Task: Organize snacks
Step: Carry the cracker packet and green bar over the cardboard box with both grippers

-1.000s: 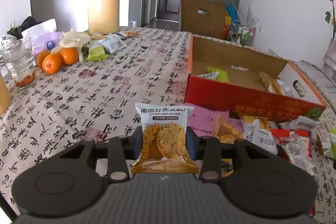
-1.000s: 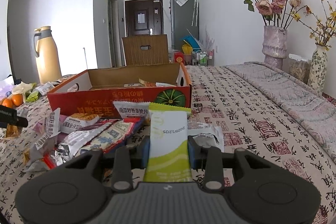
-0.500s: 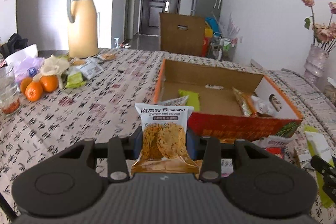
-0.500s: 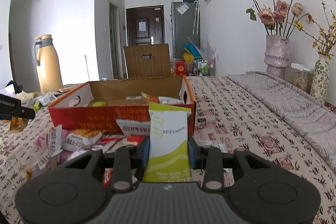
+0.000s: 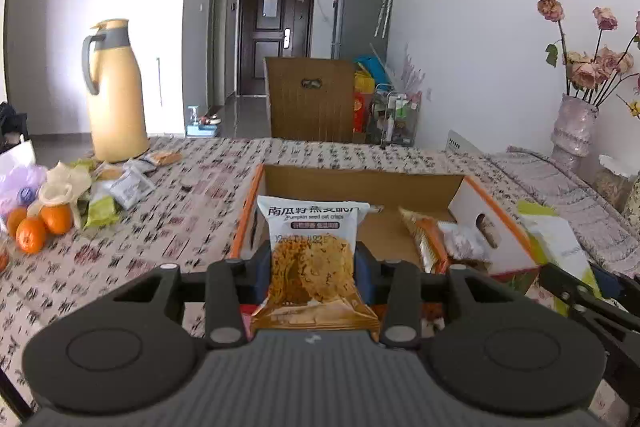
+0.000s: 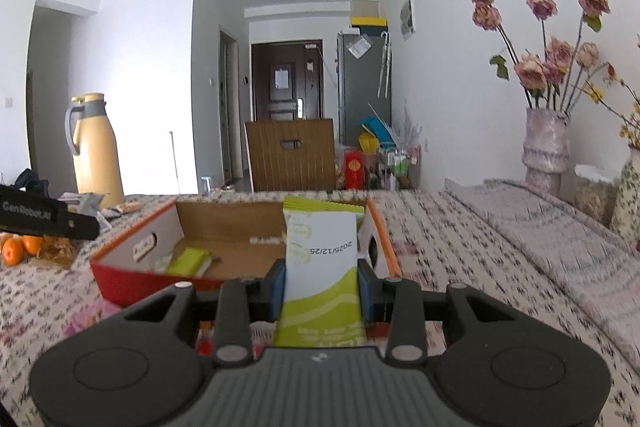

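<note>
Left gripper (image 5: 313, 265): jaws narrow, clamped on the pumpkin seed oat crisps packet (image 5: 312, 259), which stands upright between the blue pads, above the near edge of the box.
Right gripper (image 6: 321, 281): jaws narrow, gripping the green-and-white snack packet (image 6: 322, 267) upright, its printed date upside down, above the box's near edge.
Cardboard box (image 5: 494, 227): open-topped, orange rim, red outer front wall, white end walls with hand holes; it sits on the counter (image 5: 132, 247) at 12 o'clock from both grippers.
Box contents, left wrist view: an orange crisp packet (image 5: 424, 239) and a pale wrapped snack (image 5: 464, 243) lie at 2 o'clock from the held packet, against the right end wall.
Box contents, right wrist view: a lime-green packet (image 6: 188, 261) lies flat on the box floor at 10 o'clock from the held packet, near the left end wall; much of the floor is bare cardboard.
Outside the box: loose snack packets (image 5: 124, 187) lie at 10 o'clock in the left wrist view, just beside the oranges (image 5: 38, 223).
Thermos jug (image 5: 116, 95): tan, upright, at 11 o'clock on the far counter edge.
Vase (image 6: 546, 143): pink, holds dried roses, at 2 o'clock in the right wrist view.
Lower counter: pink and red wrappers (image 6: 92, 315) show beside the right gripper at 9 o'clock; which kind I cannot tell.
</note>
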`<state>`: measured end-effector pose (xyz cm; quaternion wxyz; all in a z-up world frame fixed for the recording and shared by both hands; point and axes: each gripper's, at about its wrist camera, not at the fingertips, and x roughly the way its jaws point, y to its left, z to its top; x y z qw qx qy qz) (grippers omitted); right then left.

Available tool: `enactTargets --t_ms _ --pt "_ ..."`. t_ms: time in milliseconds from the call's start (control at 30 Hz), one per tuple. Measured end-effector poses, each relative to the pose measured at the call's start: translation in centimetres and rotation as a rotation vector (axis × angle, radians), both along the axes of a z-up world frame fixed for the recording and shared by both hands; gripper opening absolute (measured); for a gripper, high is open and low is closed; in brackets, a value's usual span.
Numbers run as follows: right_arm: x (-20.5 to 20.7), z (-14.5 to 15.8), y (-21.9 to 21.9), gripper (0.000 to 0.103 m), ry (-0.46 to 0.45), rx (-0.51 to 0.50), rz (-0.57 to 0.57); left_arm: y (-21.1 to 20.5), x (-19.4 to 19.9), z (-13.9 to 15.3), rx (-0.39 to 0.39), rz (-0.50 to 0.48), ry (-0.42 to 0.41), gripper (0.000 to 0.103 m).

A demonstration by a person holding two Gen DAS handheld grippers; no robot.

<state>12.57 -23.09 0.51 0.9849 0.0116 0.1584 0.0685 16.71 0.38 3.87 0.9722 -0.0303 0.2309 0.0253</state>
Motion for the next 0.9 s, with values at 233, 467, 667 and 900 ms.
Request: enactTargets --t_ms 233,467,667,900 --pt "3.4 1.4 0.9 0.035 -0.034 -0.002 0.013 -1.2 2.0 1.1 0.011 -0.027 -0.025 0.042" --pt "7.2 1.9 1.8 0.035 -0.033 -0.01 0.028 -1.5 4.8 1.7 0.012 -0.03 -0.042 0.042" --pt "10.5 2.0 2.6 0.035 -0.024 -0.004 0.04 -1.1 7.7 1.7 -0.001 -0.018 -0.048 0.042" --pt "12.5 -0.1 2.7 0.035 0.03 0.02 0.051 0.2 10.1 0.1 -0.027 -0.001 -0.026 0.042"
